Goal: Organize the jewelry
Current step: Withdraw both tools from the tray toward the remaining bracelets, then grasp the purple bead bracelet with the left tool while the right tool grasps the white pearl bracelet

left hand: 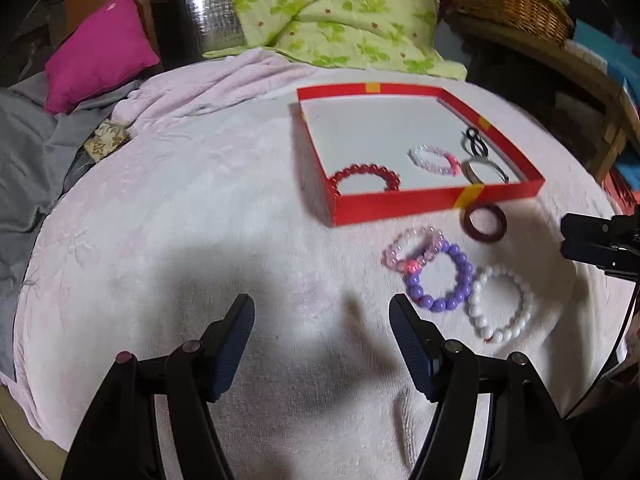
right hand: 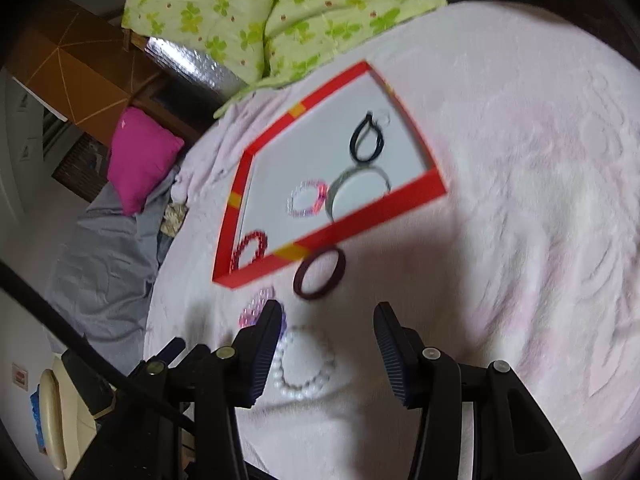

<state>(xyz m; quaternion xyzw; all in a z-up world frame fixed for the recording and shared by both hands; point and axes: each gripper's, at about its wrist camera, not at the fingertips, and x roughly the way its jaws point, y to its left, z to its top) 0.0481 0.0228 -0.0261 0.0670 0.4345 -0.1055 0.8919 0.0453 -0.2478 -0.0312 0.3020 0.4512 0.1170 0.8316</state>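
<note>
Left gripper (left hand: 322, 312) spread wide and empty above the pink blanket (left hand: 180, 220). Right gripper (right hand: 328, 314) likewise gaping, nothing between its jaws, its left finger over the loose bracelets. Red tray (left hand: 400, 203) at one o'clock of the left gripper, already holding a red bead bracelet (left hand: 366, 176) in its near left corner, a pink-and-clear bracelet (left hand: 435, 159), a metal bangle (left hand: 484, 170) and a black band (left hand: 474, 140). Outside, touching the tray's near wall at its yellow tape, a dark maroon bangle (left hand: 485, 222). Nearer, at two o'clock, a clustered trio: pale pink bracelet (left hand: 412, 248), purple bead bracelet (left hand: 440, 278), white bead bracelet (left hand: 502, 304), each touching or overlapping the next.
</note>
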